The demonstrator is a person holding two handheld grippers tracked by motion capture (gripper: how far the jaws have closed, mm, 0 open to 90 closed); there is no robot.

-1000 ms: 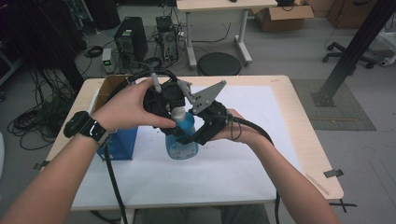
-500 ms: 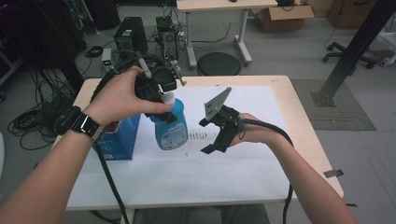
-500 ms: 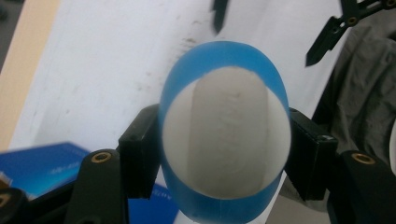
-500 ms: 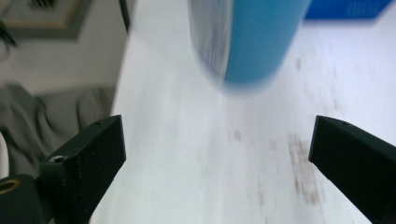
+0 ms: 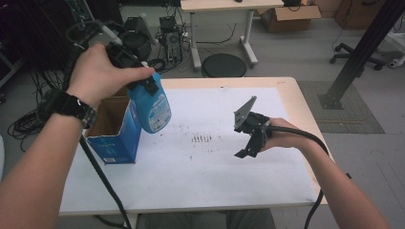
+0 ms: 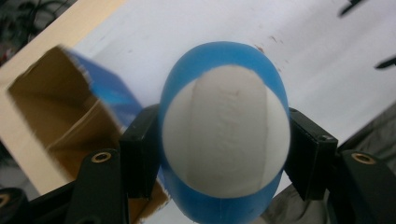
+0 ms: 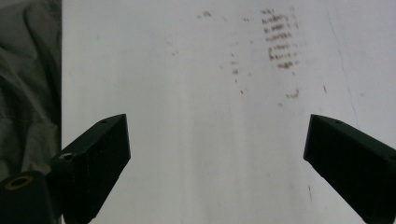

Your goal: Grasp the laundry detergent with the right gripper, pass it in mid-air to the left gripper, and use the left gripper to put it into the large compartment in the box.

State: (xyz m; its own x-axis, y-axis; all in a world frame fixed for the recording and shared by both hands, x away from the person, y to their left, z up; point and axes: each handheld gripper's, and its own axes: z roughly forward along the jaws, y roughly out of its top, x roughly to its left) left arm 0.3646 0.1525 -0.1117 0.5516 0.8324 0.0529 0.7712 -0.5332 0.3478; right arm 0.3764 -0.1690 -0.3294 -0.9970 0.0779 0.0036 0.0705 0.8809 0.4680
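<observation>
Blue bottle (image 5: 154, 106): held in the air above the left part of the surface (image 5: 296, 86), just beside and partly over the open cardboard box (image 5: 114, 129). Its long axis runs near vertical with a tilt, top up toward the left hand (image 5: 98, 71), base down and angled toward the middle of the surface. In the left gripper view the bottle (image 6: 224, 140) is seen end-on, pointing away from the camera toward the surface below.

Left hand-held gripper (image 5: 143, 78): clamped on the upper part of the bottle, one black jaw pressed against each side (contact on both flanks is plain in the left gripper view).

Right hand-held gripper (image 5: 248, 140): low over the white sheet (image 5: 215, 167), well apart from the bottle. Its jaws have just been moving; they stand wide apart with nothing between them, bare sheet below.

Surroundings: the box stands upright at the left edge of the surface, top flaps open, brown inside, blue outside. A patch of small dark marks (image 5: 203, 138) lies on the sheet between the box and the right hand-held gripper. Nothing stands between bottle and box opening.

Bottle appearance: blue plastic body, oval in cross-section, with a pale label on its side; seen end-on, a large white oval panel fills most of the blue outline.
</observation>
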